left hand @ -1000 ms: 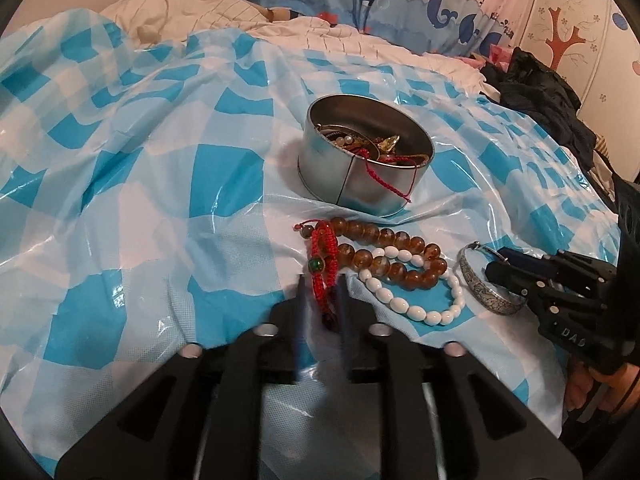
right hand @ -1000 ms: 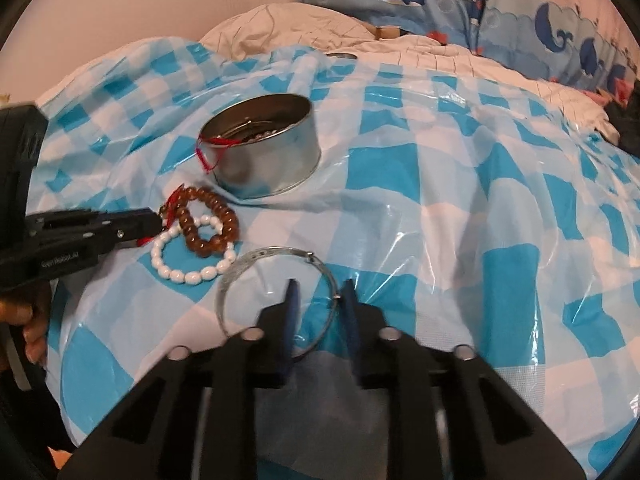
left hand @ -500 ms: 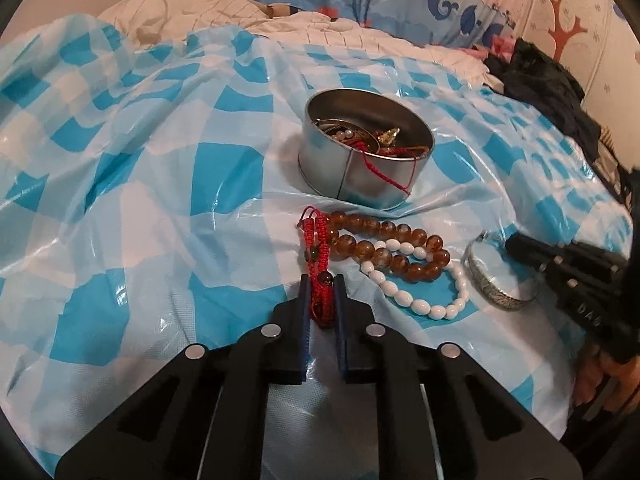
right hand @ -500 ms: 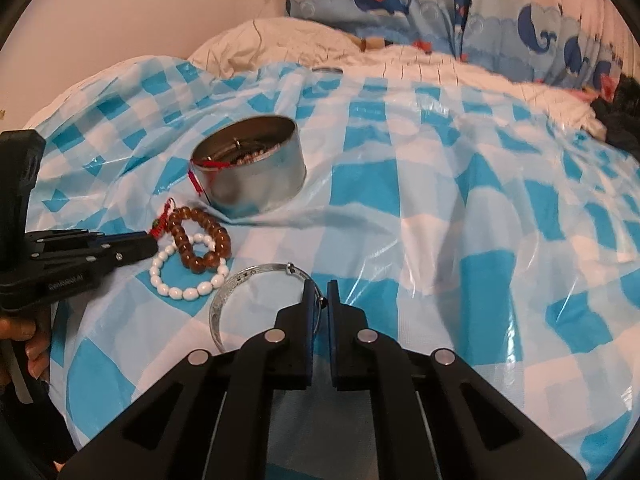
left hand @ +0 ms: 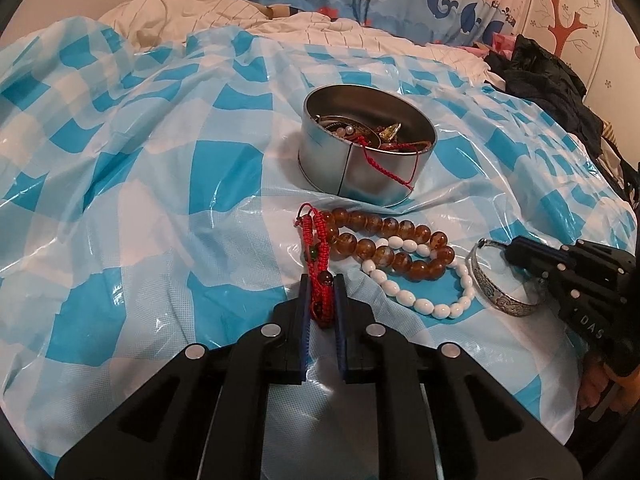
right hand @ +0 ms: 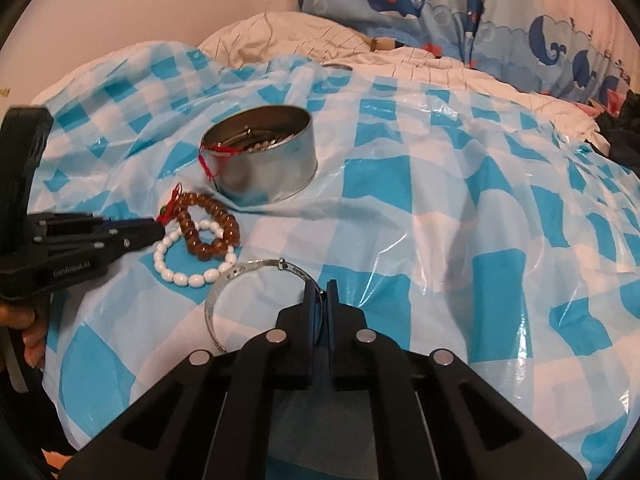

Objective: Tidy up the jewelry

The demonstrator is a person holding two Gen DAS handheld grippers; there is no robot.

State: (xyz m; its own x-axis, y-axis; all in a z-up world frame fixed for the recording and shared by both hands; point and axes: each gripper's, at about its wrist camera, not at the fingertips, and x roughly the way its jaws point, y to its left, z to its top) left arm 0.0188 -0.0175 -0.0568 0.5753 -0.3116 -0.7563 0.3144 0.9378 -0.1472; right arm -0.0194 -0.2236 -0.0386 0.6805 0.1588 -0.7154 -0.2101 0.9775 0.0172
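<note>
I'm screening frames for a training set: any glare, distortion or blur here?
Left wrist view: fisheye bending with dark corners, white glare streaks on the plastic sheet, beads of the amber bracelet sharp. Right wrist view: same bending, glare on the sheet's folds, silver bangle crisp, warm indoor light.

Black tongs [left hand: 322, 292], blue pads [right hand: 307, 300], silver screws [left hand: 271, 330]

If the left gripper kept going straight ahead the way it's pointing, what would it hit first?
Probably the amber bead bracelet, just beyond the red cord bracelet that the left gripper is shut on; the metal tin lies farther along. Depth is uncertain.
</note>
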